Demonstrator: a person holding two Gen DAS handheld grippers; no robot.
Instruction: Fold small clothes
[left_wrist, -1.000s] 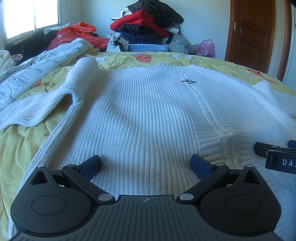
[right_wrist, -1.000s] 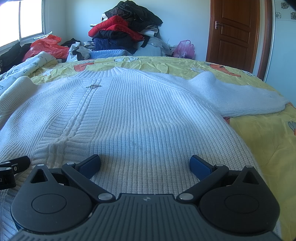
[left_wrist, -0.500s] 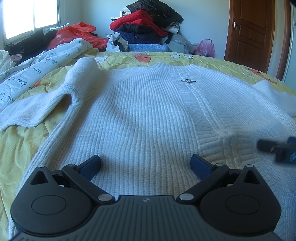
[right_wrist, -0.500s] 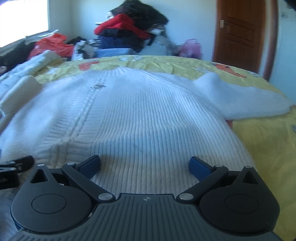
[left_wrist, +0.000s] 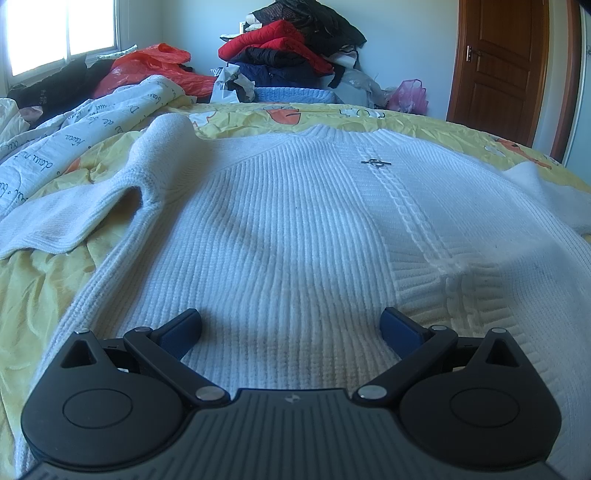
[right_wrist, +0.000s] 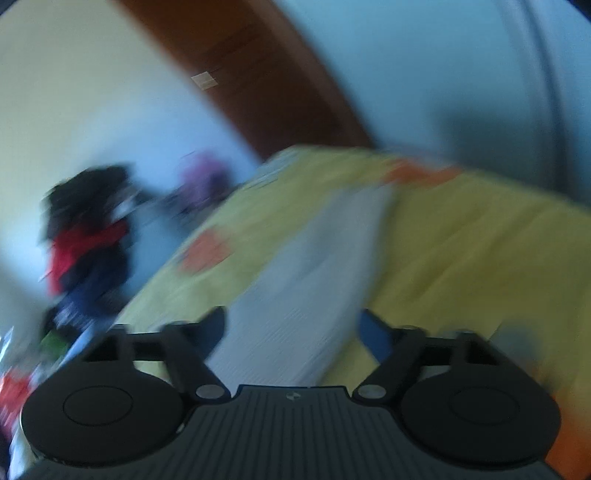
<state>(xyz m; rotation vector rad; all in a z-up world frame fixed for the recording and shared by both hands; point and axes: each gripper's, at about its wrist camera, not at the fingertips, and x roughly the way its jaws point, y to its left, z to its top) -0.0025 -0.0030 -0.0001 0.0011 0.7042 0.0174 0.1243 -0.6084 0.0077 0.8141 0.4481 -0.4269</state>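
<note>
Sweater (left_wrist: 295, 229): spread flat on the yellow bed (left_wrist: 44, 295).
Left gripper (left_wrist: 291, 328): held wide, empty, over the hem.
Right gripper (right_wrist: 291, 328): closing, nothing pinched; swung away from the hem to the right sleeve (right_wrist: 314, 266).
Meaning: a sleeve fold is judged next.

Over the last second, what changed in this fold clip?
The right gripper swung off the sweater's body, out of the left wrist view, rolling toward the right sleeve; its jaws are closing, the sleeve between them, no grip yet. The left gripper stayed open over the white sweater, which lies flat as before.
</note>
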